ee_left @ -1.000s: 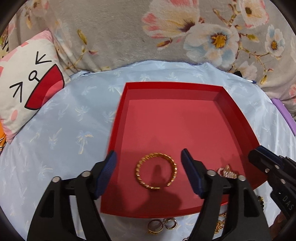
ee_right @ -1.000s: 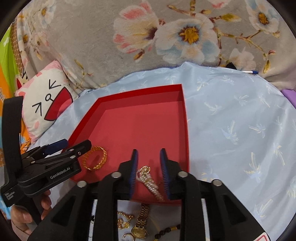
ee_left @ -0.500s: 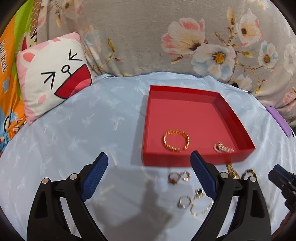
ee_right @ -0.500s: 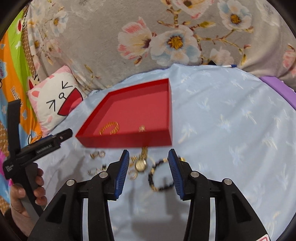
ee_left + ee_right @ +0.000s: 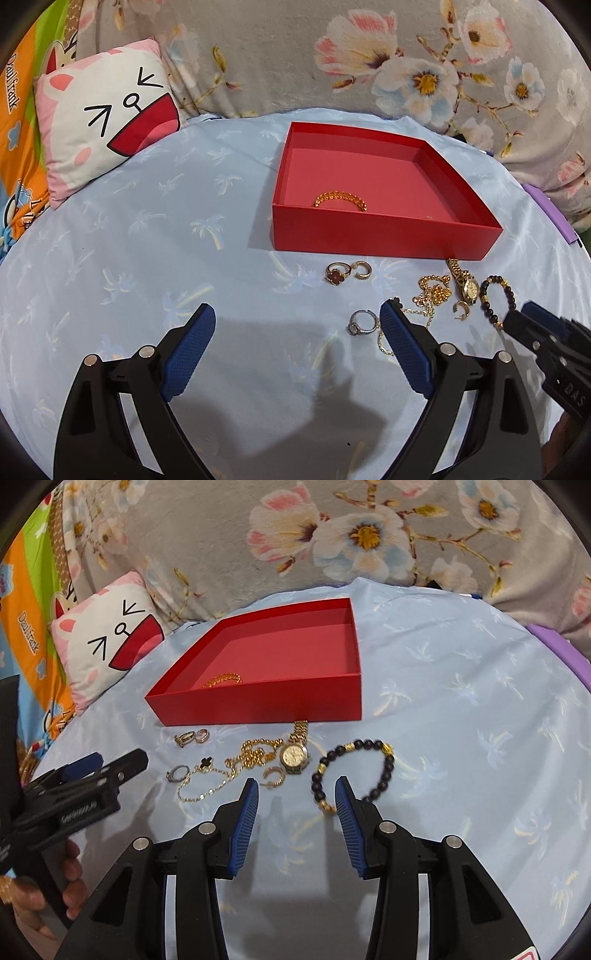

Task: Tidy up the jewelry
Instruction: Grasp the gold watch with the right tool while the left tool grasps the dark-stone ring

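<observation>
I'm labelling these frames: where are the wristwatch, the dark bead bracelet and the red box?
wristwatch (image 5: 293,755): right wrist view, on its dial.
dark bead bracelet (image 5: 388,766): right wrist view, on its right-hand beads.
red box (image 5: 369,236): left wrist view, on its near wall.

One red box (image 5: 384,236) is sitting at twelve o'clock, holding one gold bangle (image 5: 341,199). Lying loose at six o'clock of it: two rings (image 5: 336,275) (image 5: 360,323), two hoop earrings (image 5: 362,269) (image 5: 461,308), one gold chain (image 5: 434,293), one watch (image 5: 467,284), one bead bracelet (image 5: 496,299). One cat pillow (image 5: 107,125) is leaning at ten o'clock.
</observation>
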Motion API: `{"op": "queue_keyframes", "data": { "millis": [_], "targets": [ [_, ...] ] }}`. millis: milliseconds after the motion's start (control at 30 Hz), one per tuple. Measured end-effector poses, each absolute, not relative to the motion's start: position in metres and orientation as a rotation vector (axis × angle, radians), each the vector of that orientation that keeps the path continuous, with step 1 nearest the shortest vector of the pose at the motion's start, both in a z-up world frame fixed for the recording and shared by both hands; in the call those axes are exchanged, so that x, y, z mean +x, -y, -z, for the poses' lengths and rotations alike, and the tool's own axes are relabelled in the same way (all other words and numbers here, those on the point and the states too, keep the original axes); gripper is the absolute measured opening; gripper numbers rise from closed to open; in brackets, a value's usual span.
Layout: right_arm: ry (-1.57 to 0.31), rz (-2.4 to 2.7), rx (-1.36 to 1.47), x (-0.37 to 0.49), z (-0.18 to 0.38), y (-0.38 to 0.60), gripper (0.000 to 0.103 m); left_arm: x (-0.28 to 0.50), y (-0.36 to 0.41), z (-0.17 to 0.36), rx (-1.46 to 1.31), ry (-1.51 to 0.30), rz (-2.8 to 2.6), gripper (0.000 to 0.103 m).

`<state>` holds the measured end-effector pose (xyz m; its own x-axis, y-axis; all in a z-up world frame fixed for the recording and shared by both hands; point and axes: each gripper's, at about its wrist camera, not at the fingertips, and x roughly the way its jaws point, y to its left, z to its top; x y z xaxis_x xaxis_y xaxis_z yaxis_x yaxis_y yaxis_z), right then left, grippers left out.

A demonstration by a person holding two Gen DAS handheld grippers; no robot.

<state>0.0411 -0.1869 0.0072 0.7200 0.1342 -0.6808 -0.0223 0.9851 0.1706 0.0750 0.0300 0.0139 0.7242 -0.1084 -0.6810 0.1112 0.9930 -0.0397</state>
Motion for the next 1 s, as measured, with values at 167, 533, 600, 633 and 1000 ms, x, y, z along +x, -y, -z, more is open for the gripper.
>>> {"op": "queue_keyframes", "data": {
  "millis": [167,533,600,633,1000],
  "targets": [
    [-0.778,-0.071,0.113,0.064,-0.004,0.175,0.041,0.077,-0.032,-0.011,-0.001,-0.752,0.118,0.088],
    [-0.837,-0.063,0.092,0.089,0.008,0.172,0.03,0.08,-0.036,-0.005,-0.028,-0.764,0.13,0.088],
    [-0.851,-0.058,0.096,0.092,0.01,0.172,0.03,0.08,-0.037,-0.005,-0.03,-0.764,0.133,0.088],
    [-0.857,-0.058,0.096,0.093,0.011,0.172,0.03,0.08,-0.037,-0.005,-0.03,-0.764,0.133,0.088],
    [-0.854,-0.052,0.127,0.092,0.012,0.177,0.022,0.09,-0.03,-0.005,-0.017,-0.776,0.138,0.088]
  ]
}}
